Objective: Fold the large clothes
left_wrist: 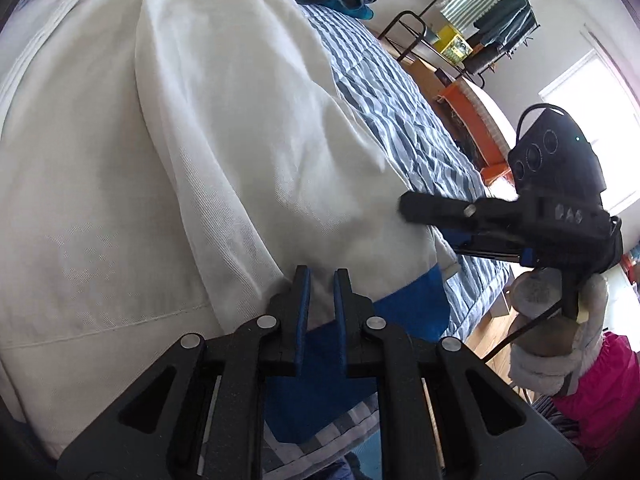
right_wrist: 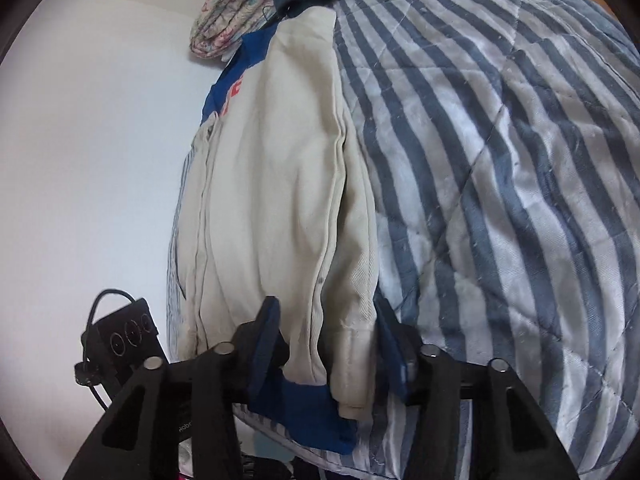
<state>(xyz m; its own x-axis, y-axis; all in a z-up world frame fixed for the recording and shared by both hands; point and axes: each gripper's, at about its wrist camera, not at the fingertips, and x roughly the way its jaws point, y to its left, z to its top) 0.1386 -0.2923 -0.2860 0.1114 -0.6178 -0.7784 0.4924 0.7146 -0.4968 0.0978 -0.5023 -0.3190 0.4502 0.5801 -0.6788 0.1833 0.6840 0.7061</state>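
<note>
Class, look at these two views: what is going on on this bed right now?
A person with a handheld gripper in each hand is folding a large cream-white garment with blue trim on a blue-and-white striped quilt. The left gripper is pinched on the garment's hem. The right gripper straddles the bunched, folded edge with its jaws apart, not pressing it. The garment already lies doubled lengthwise.

cream jacket (right_wrist: 280,184) is matt twill-ish cloth with a fine weave and blue cloth trim, bed quilt (right_wrist: 500,160) is soft stitched striped fabric, a bit crinkly, left gripper (left_wrist: 322,276) matt grainy black plastic, shiny metal pins, blue rubbery pads
</note>
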